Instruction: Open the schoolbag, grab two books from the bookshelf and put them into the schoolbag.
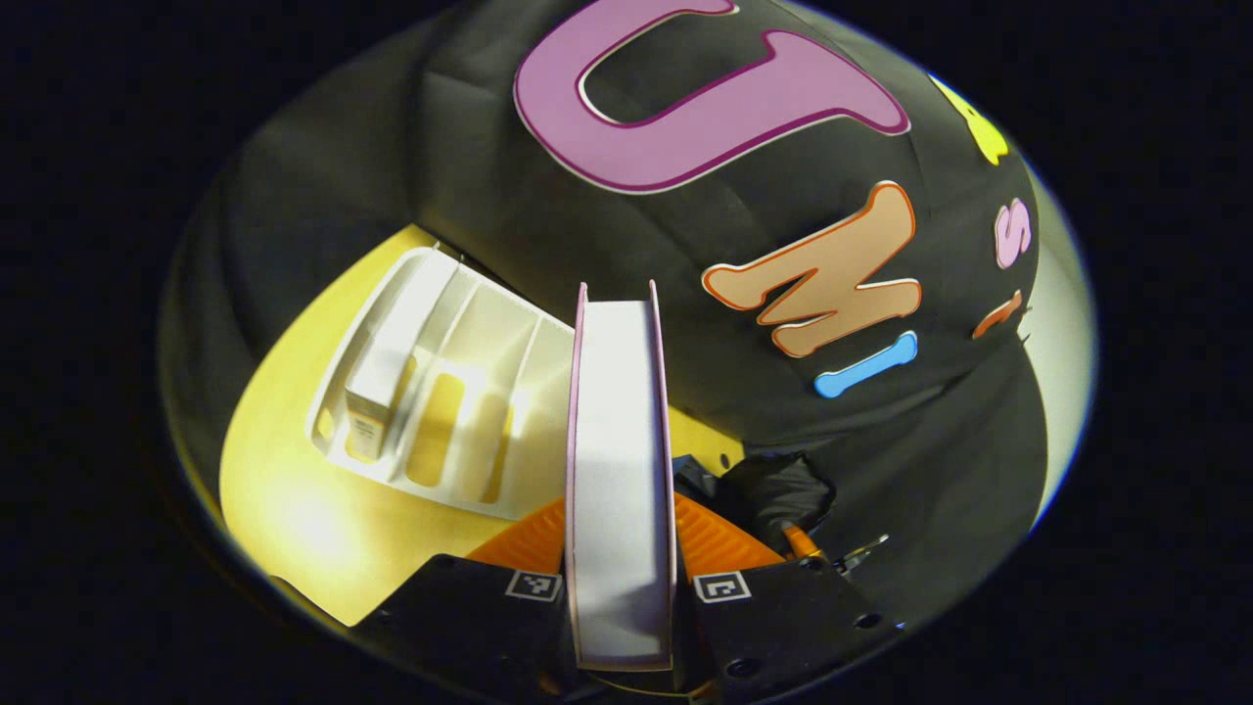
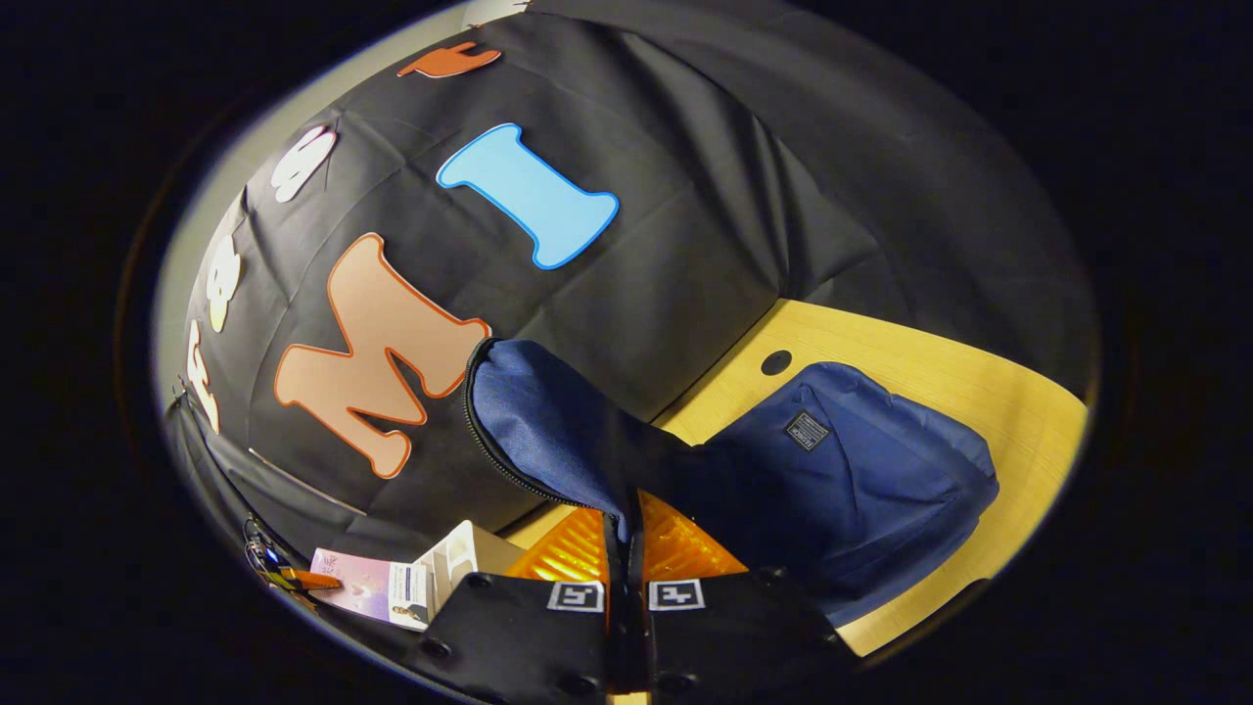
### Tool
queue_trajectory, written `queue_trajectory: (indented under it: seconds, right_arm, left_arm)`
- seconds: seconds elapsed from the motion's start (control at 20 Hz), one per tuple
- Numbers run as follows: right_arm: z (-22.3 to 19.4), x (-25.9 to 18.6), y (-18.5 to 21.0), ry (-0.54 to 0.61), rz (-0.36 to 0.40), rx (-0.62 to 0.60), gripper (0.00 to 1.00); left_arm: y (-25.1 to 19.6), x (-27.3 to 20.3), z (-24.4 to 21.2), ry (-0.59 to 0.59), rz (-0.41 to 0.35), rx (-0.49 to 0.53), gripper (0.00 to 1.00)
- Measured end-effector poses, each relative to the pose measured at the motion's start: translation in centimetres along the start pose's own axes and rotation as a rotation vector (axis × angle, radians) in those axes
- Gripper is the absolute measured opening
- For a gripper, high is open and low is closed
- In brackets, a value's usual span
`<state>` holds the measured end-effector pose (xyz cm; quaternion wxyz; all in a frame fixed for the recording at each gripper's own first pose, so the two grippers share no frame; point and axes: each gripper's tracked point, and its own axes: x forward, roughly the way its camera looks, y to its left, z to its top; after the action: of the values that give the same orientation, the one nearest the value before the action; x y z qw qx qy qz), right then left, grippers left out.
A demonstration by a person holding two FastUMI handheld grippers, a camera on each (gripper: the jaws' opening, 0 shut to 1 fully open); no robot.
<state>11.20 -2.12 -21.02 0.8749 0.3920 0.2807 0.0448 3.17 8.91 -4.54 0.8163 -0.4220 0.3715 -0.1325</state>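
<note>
Left gripper [image 1: 620, 578] clamped a book [image 1: 620, 470], held upright above the worktop [image 1: 294, 509]. Right gripper [image 2: 626, 578] pinched the schoolbag [image 2: 842, 480] flap [image 2: 548, 421]. Shelf [image 1: 440, 392] sat near the worktop's back edge.

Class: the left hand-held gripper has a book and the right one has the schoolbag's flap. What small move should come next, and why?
Probably carry the book toward the schoolbag and lower it into the opening. The left hand-held gripper is shut on the book, lifted clear of the white bookshelf, and the right hand-held gripper pinches the flap up, holding the bag open.
</note>
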Motion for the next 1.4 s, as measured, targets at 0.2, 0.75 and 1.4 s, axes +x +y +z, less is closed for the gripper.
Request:
queue_trajectory:
  seconds: [0.2, 0.75, 1.4]
  right_arm:
    - [0.2, -0.1, 0.1, 0.005, 0.003, -0.001, 0.03]
    - [0.0, 0.0, 0.3, 0.012, 0.015, -0.010, 0.03]
    - [-0.3, -0.1, 0.2, 0.019, 0.023, -0.020, 0.03]
  left_arm:
    - [-1.3, 2.9, -1.5, 0.025, -0.036, -0.023, 0.34]
    - [-7.7, 14.2, -8.8, 0.187, -0.098, -0.042, 0.34]
    - [-10.9, 24.1, -13.4, 0.304, -0.105, -0.051, 0.35]
